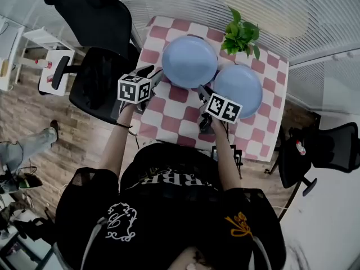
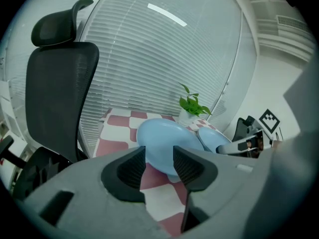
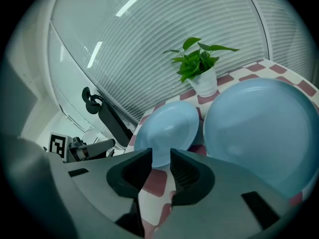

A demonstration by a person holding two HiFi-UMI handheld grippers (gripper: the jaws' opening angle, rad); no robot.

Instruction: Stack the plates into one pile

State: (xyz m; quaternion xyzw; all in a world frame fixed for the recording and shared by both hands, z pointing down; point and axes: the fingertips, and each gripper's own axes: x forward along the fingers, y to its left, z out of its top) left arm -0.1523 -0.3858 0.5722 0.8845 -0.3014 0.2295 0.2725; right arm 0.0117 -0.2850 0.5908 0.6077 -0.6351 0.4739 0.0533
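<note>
Black shirt (image 1: 169, 207) on the person fills the bottom of the head view; its pale letters are too blurry to read. Beyond it is the red-and-white checked table (image 1: 169, 122), with a black chair (image 1: 104, 72) at its left side. The left plate (image 1: 189, 61) and the right plate (image 1: 238, 90), both blue, lie side by side on the table, not stacked. A small green plant (image 1: 241, 35) stands behind them. The left gripper (image 2: 159, 163) and the right gripper (image 3: 160, 166) both have their jaws spread and pinch nothing. Both are near the plates' front edges.

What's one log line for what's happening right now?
left pale blue round plate: unstacked | right pale blue round plate: beside it | left gripper: jaws open, empty | right gripper: jaws open, empty
</note>
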